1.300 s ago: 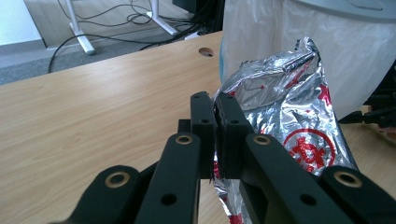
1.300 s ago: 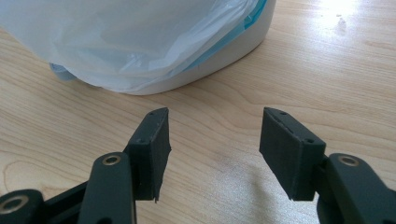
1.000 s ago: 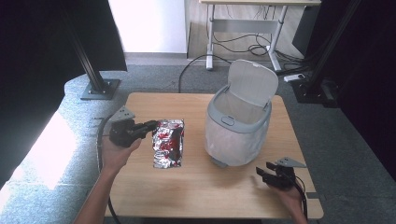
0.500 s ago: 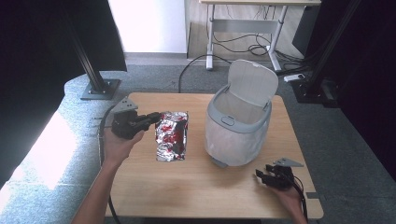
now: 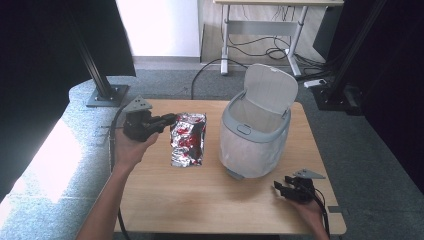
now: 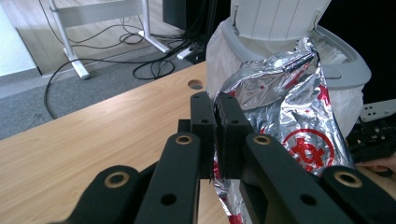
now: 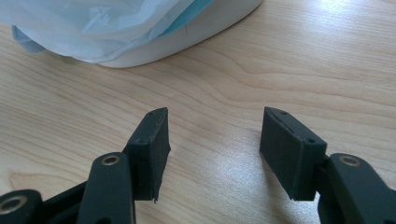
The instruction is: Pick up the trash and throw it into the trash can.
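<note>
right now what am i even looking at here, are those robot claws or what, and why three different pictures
No robot here: a person holds a pair of hand-held tongs in each hand. The high view looks down on a wooden table from above the person's side. The other two pictures come from small cameras riding on each pair of tongs, looking along their black jaws.

On the table stands a white lidded waste bin, lid up, lined with a thin plastic bag. The left tongs are shut on the edge of a crinkled silver foil packet with red print, close beside the bin. In the left gripper view the packet sits pinched between the jaws. The right tongs rest open near the table's front edge, holding nothing.
</note>
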Tool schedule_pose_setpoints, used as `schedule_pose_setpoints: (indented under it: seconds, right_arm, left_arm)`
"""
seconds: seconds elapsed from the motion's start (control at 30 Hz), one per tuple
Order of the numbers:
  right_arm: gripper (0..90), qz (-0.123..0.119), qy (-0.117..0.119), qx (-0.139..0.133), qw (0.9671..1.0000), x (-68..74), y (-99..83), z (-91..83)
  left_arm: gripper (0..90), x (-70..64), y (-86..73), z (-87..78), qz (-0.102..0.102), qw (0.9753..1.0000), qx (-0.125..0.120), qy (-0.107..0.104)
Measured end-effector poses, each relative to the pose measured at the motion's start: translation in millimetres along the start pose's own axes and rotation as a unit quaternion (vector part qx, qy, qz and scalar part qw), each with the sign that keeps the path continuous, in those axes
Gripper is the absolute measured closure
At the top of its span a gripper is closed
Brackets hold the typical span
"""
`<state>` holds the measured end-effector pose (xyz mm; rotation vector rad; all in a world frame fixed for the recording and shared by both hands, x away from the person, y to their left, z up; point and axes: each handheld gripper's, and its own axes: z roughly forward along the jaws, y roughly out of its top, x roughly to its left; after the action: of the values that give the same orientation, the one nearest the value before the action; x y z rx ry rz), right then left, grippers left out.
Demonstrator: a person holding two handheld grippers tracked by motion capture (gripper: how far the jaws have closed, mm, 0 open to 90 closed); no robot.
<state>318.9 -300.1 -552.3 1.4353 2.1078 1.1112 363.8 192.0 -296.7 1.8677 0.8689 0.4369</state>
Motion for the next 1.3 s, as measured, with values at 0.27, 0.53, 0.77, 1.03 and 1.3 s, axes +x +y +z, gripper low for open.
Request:
schedule_pose_setpoints:
  seconds: [0.27,0.53,0.77,1.03,1.3]
  right_arm:
    - [41.2,0.0,-0.002,-0.002,1.0,-0.8,-0.2,0.0]
    - [41.0,-0.003,-0.007,0.0,1.0,0.4,0.2,0.7]
    - [40.9,-0.001,-0.008,0.0,1.0,0.3,0.4,0.8]
    - [40.9,-0.006,-0.011,0.0,0.9999,1.1,0.5,1.2]
    - [40.7,-0.005,-0.01,0.0,0.9999,0.8,0.4,1.1]
  left_arm:
    - [87.0,-2.6,10.3,5.8,0.007,1.0,0.002,-0.003]
    - [86.9,-7.0,20.7,17.6,0.013,0.9999,0.005,-0.009]
    - [86.9,-8.9,26.2,25.2,0.015,0.9998,0.006,-0.015]
    - [86.8,-11.8,32.4,32.9,0.019,0.9995,0.01,-0.022]
    - [86.9,-12.3,40.5,36.0,0.019,0.9994,0.008,-0.029]
